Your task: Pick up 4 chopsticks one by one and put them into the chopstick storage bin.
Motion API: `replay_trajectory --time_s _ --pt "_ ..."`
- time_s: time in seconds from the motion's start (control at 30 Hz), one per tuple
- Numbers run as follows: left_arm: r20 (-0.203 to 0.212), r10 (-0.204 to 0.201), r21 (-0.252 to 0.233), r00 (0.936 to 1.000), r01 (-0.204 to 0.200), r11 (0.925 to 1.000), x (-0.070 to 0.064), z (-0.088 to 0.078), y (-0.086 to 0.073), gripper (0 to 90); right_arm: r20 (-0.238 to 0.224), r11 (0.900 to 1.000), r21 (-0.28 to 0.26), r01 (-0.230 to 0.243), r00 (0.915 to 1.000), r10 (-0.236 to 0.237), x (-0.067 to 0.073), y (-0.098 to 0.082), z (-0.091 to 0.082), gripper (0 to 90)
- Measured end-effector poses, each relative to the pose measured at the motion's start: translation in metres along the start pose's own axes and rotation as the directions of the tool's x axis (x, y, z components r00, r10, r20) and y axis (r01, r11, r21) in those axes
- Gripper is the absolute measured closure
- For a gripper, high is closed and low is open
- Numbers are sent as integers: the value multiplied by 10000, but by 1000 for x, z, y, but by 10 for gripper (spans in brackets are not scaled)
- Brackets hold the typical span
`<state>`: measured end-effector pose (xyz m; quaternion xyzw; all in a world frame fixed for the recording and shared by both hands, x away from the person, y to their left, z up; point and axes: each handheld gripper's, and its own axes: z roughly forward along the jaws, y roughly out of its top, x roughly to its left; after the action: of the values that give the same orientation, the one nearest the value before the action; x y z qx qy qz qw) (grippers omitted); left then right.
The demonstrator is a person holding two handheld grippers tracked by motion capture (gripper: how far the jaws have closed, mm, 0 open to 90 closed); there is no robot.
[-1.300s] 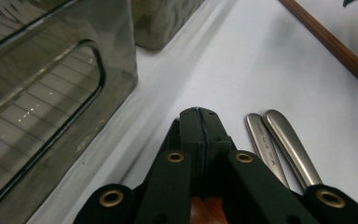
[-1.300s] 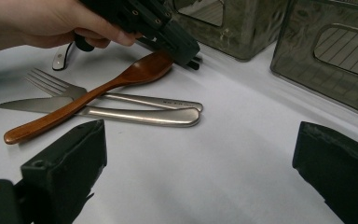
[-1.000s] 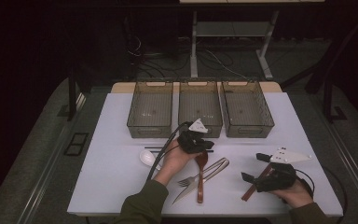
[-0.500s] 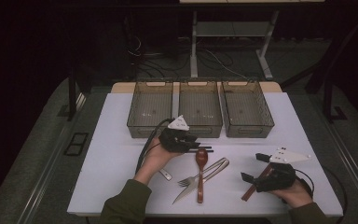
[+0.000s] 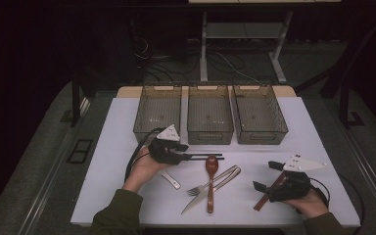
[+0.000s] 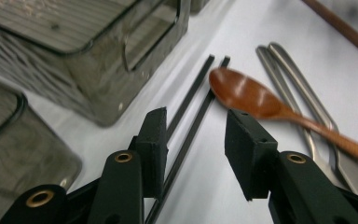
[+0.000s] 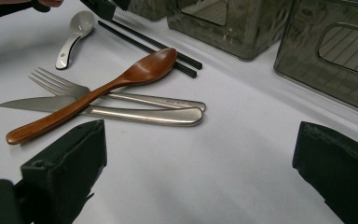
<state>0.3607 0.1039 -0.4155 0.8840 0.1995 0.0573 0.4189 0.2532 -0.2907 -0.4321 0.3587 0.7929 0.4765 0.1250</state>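
The left gripper (image 6: 193, 140) straddled the black chopsticks (image 6: 191, 105), its jaws having just been opening and not pressing them, probably lining up to lift the pair lying before the three mesh bins (image 5: 210, 115). The right gripper (image 5: 274, 177) waited with jaws spread wide and empty, near one wooden spoon (image 7: 102, 88), one fork (image 7: 56, 84), one knife (image 7: 37, 103) and one white spoon (image 7: 74, 35).

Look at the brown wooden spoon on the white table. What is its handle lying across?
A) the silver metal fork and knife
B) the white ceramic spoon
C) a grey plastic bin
A: the brown wooden spoon's handle crosses over the silver metal fork and knife.
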Motion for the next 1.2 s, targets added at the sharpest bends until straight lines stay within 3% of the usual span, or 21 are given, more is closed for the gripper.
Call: replay_trajectory --time_s 0.2,0.5,0.63,0.83,0.9,1.2 --pt "84 142 266 9999 -144 9995 4 2 -6 676 -1 9999 79 -77 10000 77 1 0 0 30" --pt "228 201 694 9995 -217 9974 6 18 -5 776 -39 9999 110 -38 10000 38 1 0 1 30" --pt "202 373 1127 9991 -393 9929 7 27 -4 794 -47 10000 88 -19 10000 20 1 0 1 30" --pt "142 443 1321 9989 -458 9902 10 30 -5 803 -54 10000 97 -9 10000 9 1 0 1 30" --pt "102 173 1322 9998 -185 9910 9 30 -6 803 -57 10000 98 1 10000 0 1 0 1 30" --pt "242 136 1546 9996 -172 9878 10 33 -7 816 -55 10000 96 -5 10000 5 1 0 1 30"
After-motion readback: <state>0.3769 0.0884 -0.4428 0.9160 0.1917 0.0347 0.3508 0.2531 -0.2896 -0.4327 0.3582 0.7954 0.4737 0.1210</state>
